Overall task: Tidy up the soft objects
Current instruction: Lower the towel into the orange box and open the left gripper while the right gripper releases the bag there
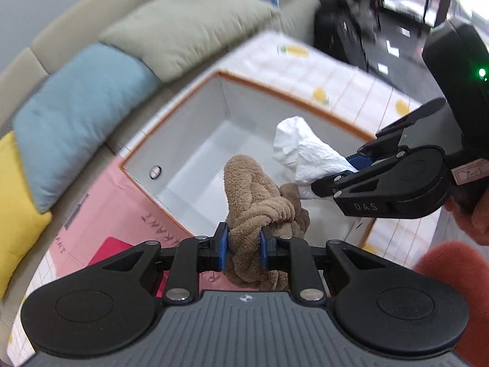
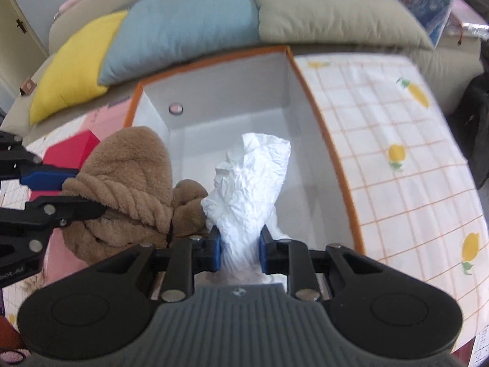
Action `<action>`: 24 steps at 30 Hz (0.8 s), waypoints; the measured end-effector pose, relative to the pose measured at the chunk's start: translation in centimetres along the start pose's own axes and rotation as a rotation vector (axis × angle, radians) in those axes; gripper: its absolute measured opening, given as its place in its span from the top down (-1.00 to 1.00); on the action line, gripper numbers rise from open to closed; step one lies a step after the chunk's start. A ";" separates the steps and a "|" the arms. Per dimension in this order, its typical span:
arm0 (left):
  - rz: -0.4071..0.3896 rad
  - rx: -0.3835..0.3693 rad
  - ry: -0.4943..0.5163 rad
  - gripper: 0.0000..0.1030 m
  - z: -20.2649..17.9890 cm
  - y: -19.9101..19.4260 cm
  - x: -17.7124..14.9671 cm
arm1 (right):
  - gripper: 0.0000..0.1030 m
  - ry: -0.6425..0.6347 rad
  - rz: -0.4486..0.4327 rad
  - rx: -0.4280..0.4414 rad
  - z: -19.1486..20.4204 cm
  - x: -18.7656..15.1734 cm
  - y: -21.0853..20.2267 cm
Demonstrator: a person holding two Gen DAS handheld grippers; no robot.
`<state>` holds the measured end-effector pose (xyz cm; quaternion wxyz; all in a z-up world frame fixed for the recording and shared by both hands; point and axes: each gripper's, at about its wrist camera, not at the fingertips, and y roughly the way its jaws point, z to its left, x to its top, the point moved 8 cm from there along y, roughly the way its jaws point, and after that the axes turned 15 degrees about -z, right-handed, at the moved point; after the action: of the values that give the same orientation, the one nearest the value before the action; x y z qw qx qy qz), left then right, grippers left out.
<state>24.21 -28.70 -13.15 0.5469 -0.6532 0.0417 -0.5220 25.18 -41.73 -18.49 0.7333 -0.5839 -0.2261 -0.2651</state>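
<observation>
Both grippers pinch loads over the orange-rimmed box (image 2: pixel 321 116): left gripper (image 1: pixel 243 246) brown plush (image 1: pixel 259 195), right gripper (image 2: pixel 240 249) white crumpled cloth (image 2: pixel 253 180), side by side.

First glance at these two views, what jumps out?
The two loads over the orange-rimmed box: left gripper shut on a brown plush towel, right gripper shut on a crumpled white sheet. Behind, yellow, blue and beige cushions line the sofa.
</observation>
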 end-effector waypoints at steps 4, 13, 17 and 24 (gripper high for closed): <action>0.090 -0.027 -0.027 0.56 0.1 2.8 -0.9 | 0.55 -0.007 0.082 0.004 0.1 -0.8 2.2; 0.161 -0.047 -0.032 0.41 -0.7 6.2 -2.1 | 0.49 0.004 0.223 -0.007 -0.2 -2.9 5.6; 0.157 -0.057 -0.039 0.15 -0.5 6.0 -2.1 | 0.33 0.000 0.247 -0.020 -0.2 -3.4 6.1; 0.098 -0.070 -0.054 -0.26 -0.1 3.9 -1.1 | 0.14 -0.038 0.225 -0.055 -0.2 -2.4 5.2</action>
<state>25.64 -29.63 -16.82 0.5495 -0.6829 0.0770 -0.4751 26.78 -40.70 -23.90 0.7375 -0.6305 -0.1657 -0.1762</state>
